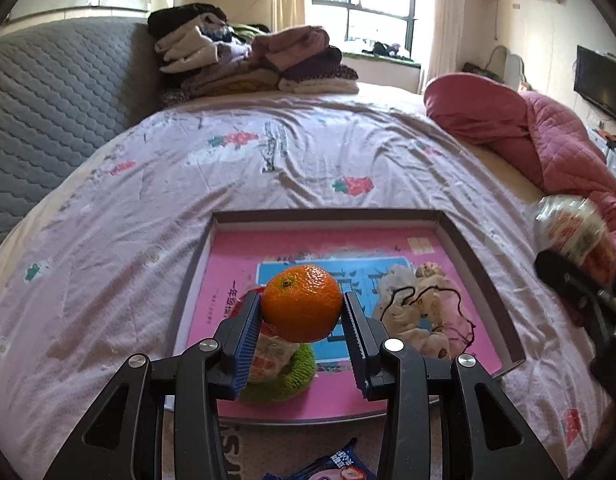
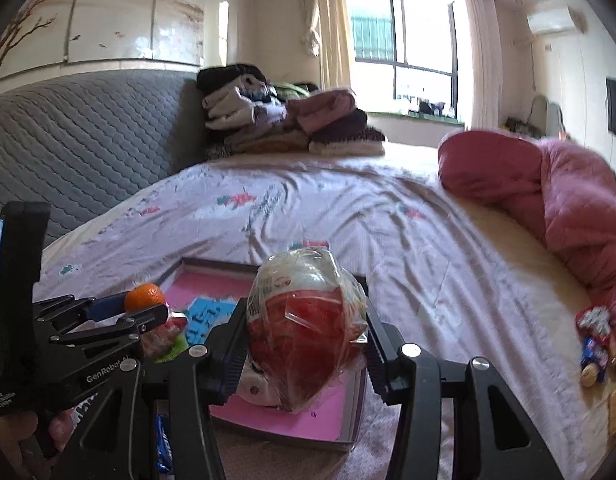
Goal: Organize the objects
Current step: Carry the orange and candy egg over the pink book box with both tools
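Note:
My left gripper (image 1: 302,312) is shut on an orange (image 1: 302,307), held above the shallow pink-bottomed box (image 1: 327,216) on the bed. In the box lie a green knitted piece (image 1: 284,380) with a wrapped snack on it and a cream cloth bundle with black cord (image 1: 423,312). My right gripper (image 2: 306,336) is shut on a clear plastic bag with red contents (image 2: 304,328), held over the box's near right part (image 2: 353,420). In the right wrist view the left gripper (image 2: 148,312) with the orange (image 2: 144,297) shows at the left; in the left wrist view the bag (image 1: 575,236) shows at the right edge.
Folded clothes (image 1: 252,60) are piled at the head of the bed by a grey quilted headboard (image 1: 56,108). A pink quilt (image 1: 539,136) lies at the right. Small wrapped snacks (image 2: 595,344) lie on the bed's right side. A blue snack packet (image 1: 339,464) lies before the box.

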